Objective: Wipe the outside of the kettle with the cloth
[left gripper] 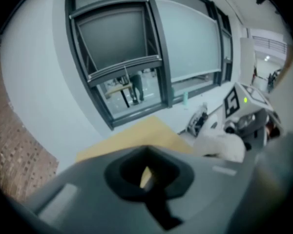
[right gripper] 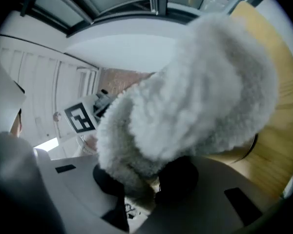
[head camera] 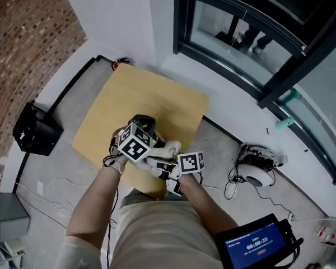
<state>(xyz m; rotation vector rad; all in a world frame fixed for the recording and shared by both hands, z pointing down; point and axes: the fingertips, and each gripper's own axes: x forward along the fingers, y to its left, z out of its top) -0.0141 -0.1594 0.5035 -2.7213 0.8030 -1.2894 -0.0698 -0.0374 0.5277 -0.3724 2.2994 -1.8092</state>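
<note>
**Obs.: cloth clamped in right gripper, over near half of table**

Nearest to me, low right: a dark screen unit [head camera: 256, 245] with a lit display, beside my lap.

My right gripper [right gripper: 144, 179]: jaws closed down on the white fluffy cloth [right gripper: 195, 96]. A fold is pinched between the black pads, and the rest bulges out ahead and fills most of the right gripper view.

My left gripper [left gripper: 146, 174]: jaws drawn close together and nothing gripped. Only a sliver of yellow table top shows through the gap.

Both grippers sit side by side above the near part of the wooden table [head camera: 157, 94]. The cloth is just beside the left gripper's marker cube.

Kettle: not confirmed. A dark rounded body [head camera: 143, 122] shows just past the left cube, over the table. The cube covers most of it, so I cannot tell whether it is the kettle or whether the cloth touches it.

Floor, left of table: black box [head camera: 36, 130]. Floor, right of table: white device with tangled cables [head camera: 257, 172].

Beyond: brick wall [head camera: 28, 43] at far left and a dark-framed window [head camera: 252, 32] at far right.
</note>
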